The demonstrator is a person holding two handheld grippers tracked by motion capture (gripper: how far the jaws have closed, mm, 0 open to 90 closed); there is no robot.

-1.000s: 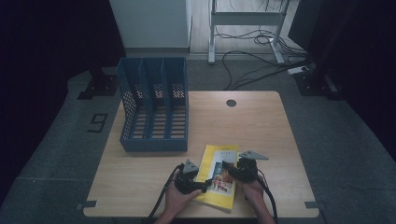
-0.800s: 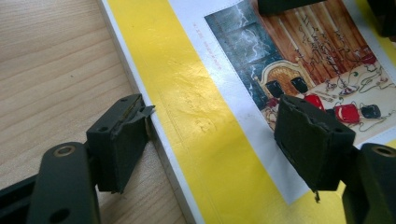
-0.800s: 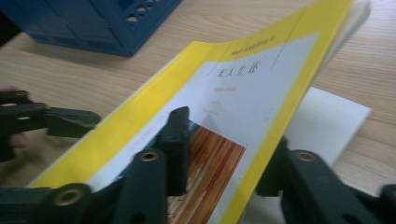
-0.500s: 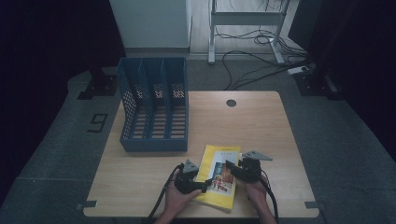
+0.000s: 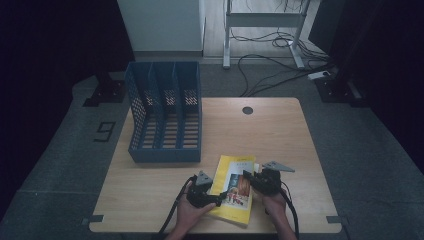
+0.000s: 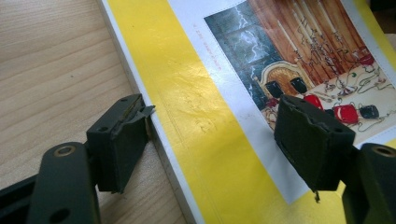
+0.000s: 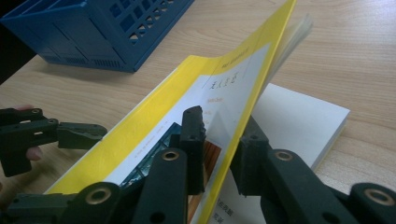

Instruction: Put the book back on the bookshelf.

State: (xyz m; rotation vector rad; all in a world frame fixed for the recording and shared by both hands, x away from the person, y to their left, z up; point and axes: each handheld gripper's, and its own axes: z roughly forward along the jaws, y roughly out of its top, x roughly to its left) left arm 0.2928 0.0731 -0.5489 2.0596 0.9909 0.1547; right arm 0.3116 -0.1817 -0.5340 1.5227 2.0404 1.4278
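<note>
Book point(image 5: 235, 187) partly covered in high view by both grippers and hands; cover print too small to read there. In left gripper view, book point(image 6: 210, 116) cut off by top, right and bottom edges. In right gripper view, lifted cover point(image 7: 219, 107) hiding part of the pages beneath; small print on the cover illegible. Blue rack point(image 7: 93, 32) cut off by top edge. Forearms cut off by bottom edge in high view. Floor around table point(image 5: 280, 130) too dark to make out.
</note>
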